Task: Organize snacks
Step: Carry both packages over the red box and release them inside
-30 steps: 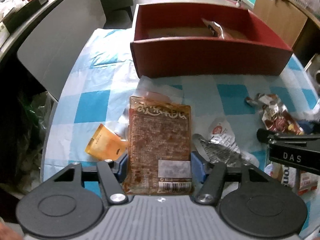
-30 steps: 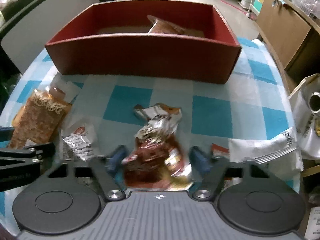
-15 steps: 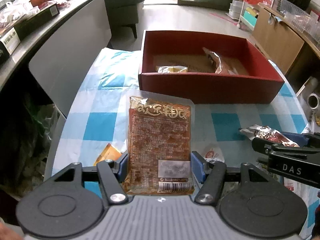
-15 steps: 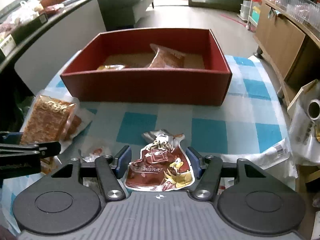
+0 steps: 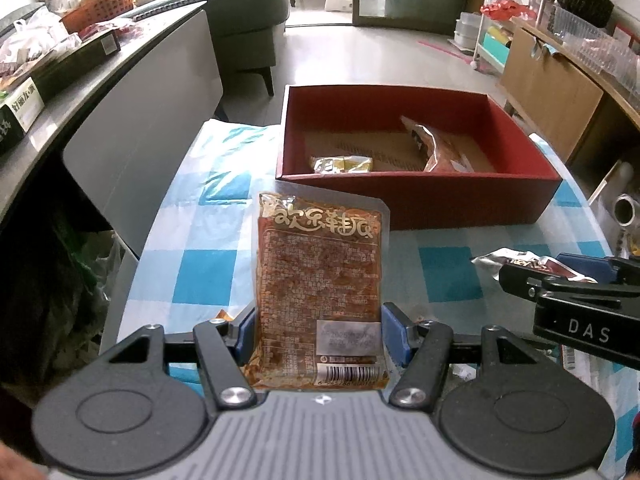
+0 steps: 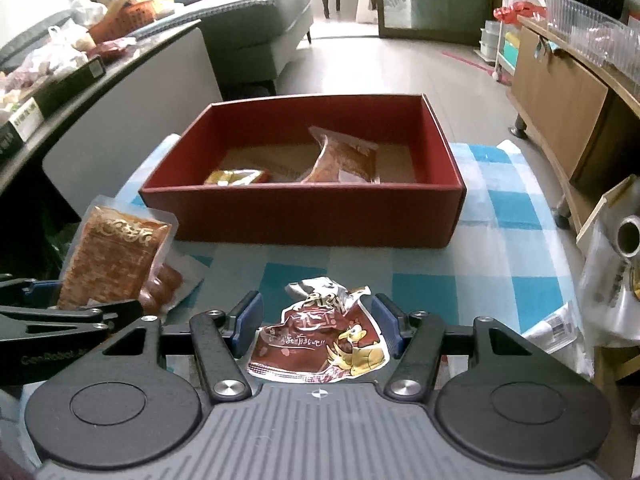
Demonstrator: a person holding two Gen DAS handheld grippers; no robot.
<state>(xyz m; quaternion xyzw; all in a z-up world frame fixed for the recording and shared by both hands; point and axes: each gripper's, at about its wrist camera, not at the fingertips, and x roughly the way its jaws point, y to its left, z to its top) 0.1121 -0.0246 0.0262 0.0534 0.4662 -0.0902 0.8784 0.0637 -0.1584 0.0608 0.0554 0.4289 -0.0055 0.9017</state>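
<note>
My left gripper (image 5: 318, 332) is shut on a flat orange-brown snack packet (image 5: 318, 276) and holds it above the checked table, short of the red box (image 5: 420, 196). My right gripper (image 6: 318, 326) is shut on a crumpled brown packet with a yellow chicken on it (image 6: 320, 340), also raised. The red box (image 6: 304, 216) holds a small yellow packet (image 6: 234, 177) and an orange packet (image 6: 344, 156). In the right wrist view the left gripper's packet (image 6: 110, 256) shows at the left.
A clear pack of sausages (image 6: 166, 284) lies on the blue-and-white checked cloth (image 6: 500, 256). White wrappers and a bag (image 6: 612, 280) sit at the table's right edge. A grey counter (image 5: 132, 120) runs along the left.
Both grippers have risen from the table with their packets and drawn back, so the inside of the red box now shows.
</note>
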